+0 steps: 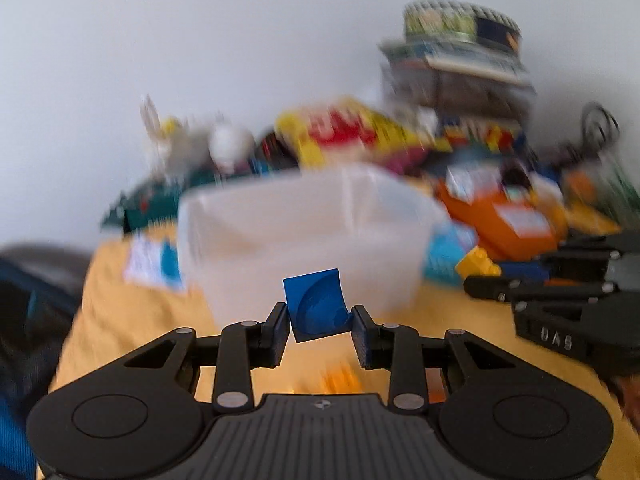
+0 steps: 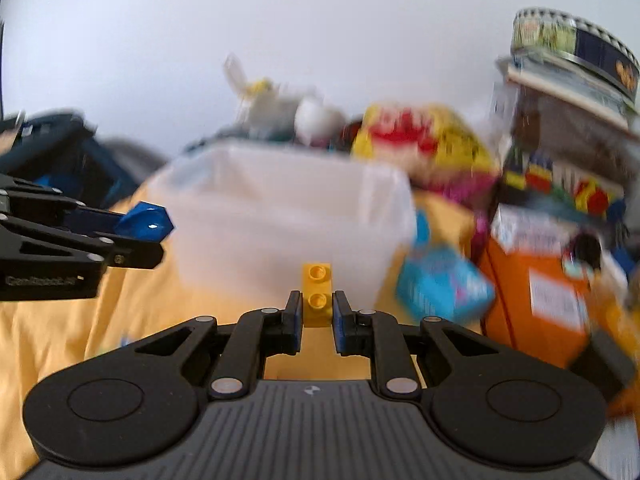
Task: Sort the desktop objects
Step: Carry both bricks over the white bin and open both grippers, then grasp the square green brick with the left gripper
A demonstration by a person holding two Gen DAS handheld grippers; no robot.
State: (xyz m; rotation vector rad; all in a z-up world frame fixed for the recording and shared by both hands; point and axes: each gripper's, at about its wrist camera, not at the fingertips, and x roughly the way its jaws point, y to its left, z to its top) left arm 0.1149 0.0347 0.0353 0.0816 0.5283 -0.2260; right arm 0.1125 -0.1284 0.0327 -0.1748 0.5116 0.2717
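Both grippers are loaded: the left gripper (image 1: 320, 322) is clamped on a blue curved block (image 1: 318, 304), the right gripper (image 2: 316, 312) on a yellow two-stud brick (image 2: 317, 294), each piece poking out past the fingertips w/ the translucent plastic bin (image 2: 280, 208) right ahead. To do this well I'd say carry each piece over the bin's near rim before letting go, not short of it. Keep the two grippers apart, since they're side by side and the background's blurred, i.e. moving quick.
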